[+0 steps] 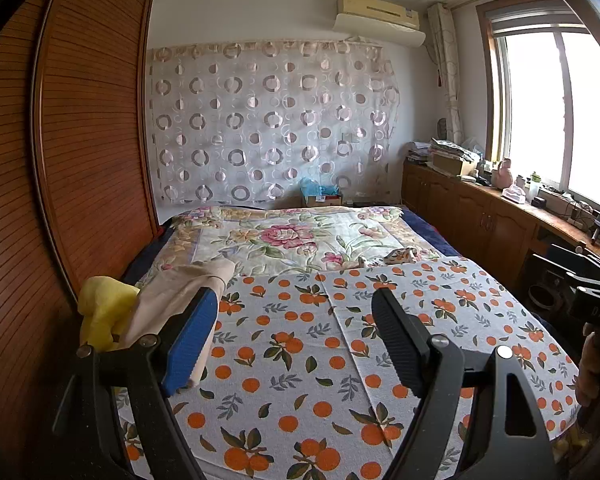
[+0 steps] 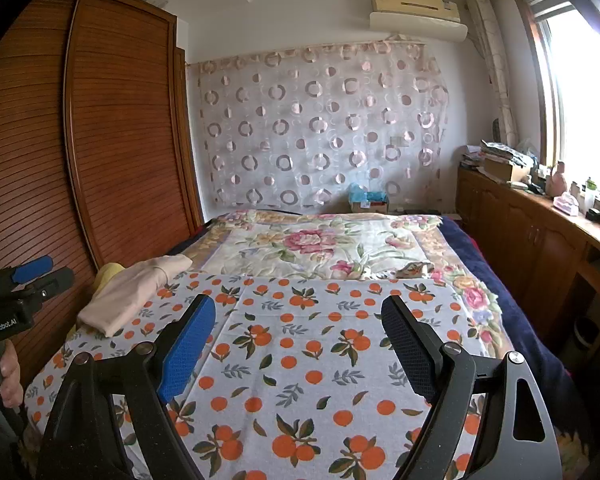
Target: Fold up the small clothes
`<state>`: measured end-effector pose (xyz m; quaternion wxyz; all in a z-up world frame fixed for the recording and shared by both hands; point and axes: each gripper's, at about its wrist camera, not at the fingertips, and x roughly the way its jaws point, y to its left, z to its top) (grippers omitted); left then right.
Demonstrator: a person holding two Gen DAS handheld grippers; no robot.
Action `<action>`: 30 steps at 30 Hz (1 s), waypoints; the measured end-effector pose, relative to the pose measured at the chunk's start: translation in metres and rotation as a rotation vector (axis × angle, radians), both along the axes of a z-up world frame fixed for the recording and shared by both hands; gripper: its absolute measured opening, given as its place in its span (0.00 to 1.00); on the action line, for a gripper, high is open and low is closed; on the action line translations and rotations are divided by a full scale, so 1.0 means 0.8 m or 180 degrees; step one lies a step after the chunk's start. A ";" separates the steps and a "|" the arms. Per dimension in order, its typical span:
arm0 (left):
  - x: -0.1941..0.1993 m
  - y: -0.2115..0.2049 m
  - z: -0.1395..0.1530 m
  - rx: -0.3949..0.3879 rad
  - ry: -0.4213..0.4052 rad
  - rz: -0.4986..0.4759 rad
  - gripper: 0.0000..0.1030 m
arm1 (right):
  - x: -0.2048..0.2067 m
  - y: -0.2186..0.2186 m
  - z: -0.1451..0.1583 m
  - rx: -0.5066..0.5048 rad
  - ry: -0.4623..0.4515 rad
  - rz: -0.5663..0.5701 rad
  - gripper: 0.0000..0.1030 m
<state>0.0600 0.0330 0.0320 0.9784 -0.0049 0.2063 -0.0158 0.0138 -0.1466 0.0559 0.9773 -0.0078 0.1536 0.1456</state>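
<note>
A folded beige garment (image 1: 180,292) (image 2: 132,296) lies at the left edge of an orange-print cloth (image 1: 300,360) (image 2: 300,360) spread over the bed. A crumpled yellow garment (image 1: 104,308) (image 2: 110,270) sits just left of the beige one. A small patterned piece (image 1: 400,257) (image 2: 414,269) rests farther back on the floral blanket (image 1: 284,240). My left gripper (image 1: 294,296) hovers open over the cloth, its blue pad (image 1: 192,340) in front of the beige garment. My right gripper (image 2: 298,300) also hangs open above the cloth. Nothing is between either pair of jaws.
A tall wooden wardrobe (image 1: 80,140) runs close along the bed's left side. Low wooden cabinets (image 1: 480,216) with clutter on top line the right wall under the window. A box (image 2: 368,200) stands at the bed's far end. A hand (image 2: 8,376) grips the left handle.
</note>
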 end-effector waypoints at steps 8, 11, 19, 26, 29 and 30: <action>0.000 -0.001 0.000 -0.0002 -0.0002 0.0000 0.78 | 0.001 -0.005 0.001 -0.0007 -0.0007 0.0011 0.84; -0.001 0.000 -0.001 0.0005 -0.0001 0.0000 0.78 | 0.002 -0.006 0.002 -0.0006 -0.0013 0.0008 0.84; -0.001 -0.001 -0.001 -0.0008 -0.0007 -0.0005 0.78 | 0.002 -0.008 0.001 -0.0005 -0.0021 0.0007 0.84; 0.000 -0.001 -0.003 0.0001 -0.0008 -0.0001 0.78 | 0.004 -0.008 0.000 -0.0005 -0.0033 0.0012 0.84; -0.001 -0.002 -0.002 0.0001 -0.0009 0.0000 0.78 | 0.004 -0.009 -0.001 -0.0007 -0.0038 0.0009 0.84; -0.001 -0.001 -0.003 -0.0002 -0.0008 0.0001 0.78 | 0.004 -0.009 -0.002 -0.0005 -0.0038 0.0008 0.84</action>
